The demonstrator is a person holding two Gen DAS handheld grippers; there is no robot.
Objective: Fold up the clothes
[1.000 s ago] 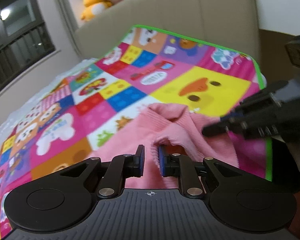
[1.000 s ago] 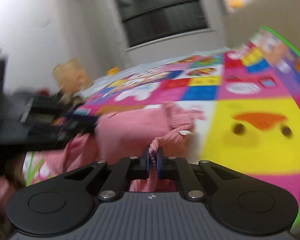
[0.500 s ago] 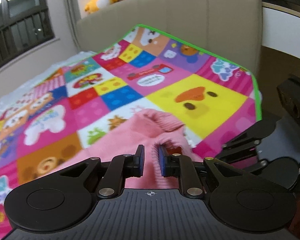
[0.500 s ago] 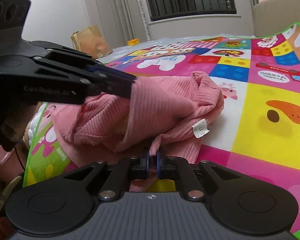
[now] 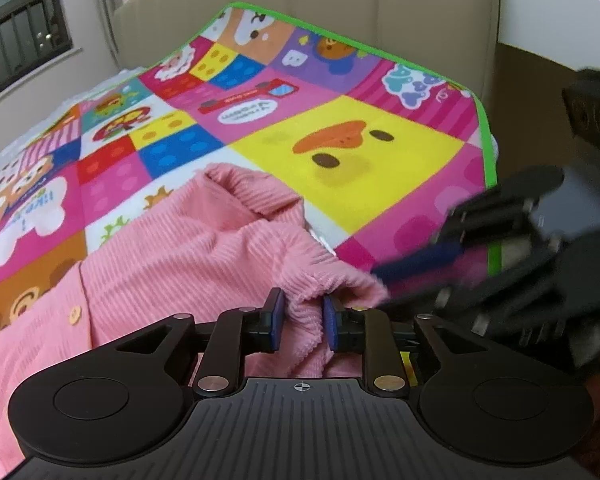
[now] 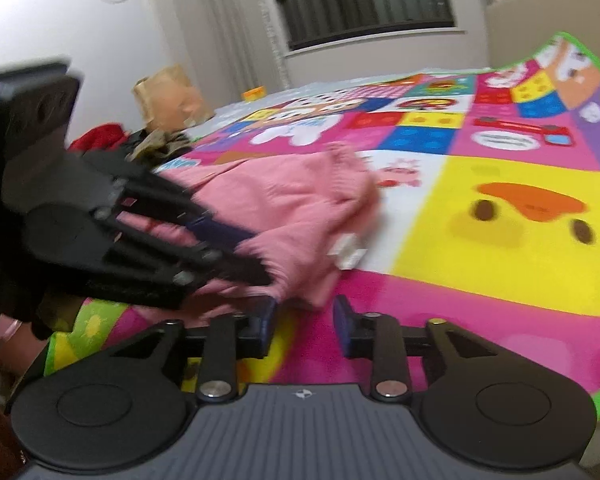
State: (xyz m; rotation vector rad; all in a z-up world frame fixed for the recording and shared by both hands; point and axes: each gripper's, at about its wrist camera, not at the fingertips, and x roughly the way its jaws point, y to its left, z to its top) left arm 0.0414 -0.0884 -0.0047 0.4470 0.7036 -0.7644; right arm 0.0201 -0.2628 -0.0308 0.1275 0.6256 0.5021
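Lying on the play mat, the pink cardigan has a fold between the left hand-held gripper pads, jaws part-closed. Right hand-held gripper stands open, empty, just short of the hem. Risk: thin grip slips, collapsing the fold

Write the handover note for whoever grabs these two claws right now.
Left claw: pads apart with a bunch of the pink cardigan between them; whether they pinch it is unclear.
Right claw: open, holding nothing, just short of the cardigan's near edge.
Cardigan: lies rumpled on the colourful play mat, white tag showing on the side nearest the right claw, a button visible along the front edge.
Done: no neat fold visible yet.
Left: probably regrip the near edge with the right claw, spread the cardigan flat, then fold.
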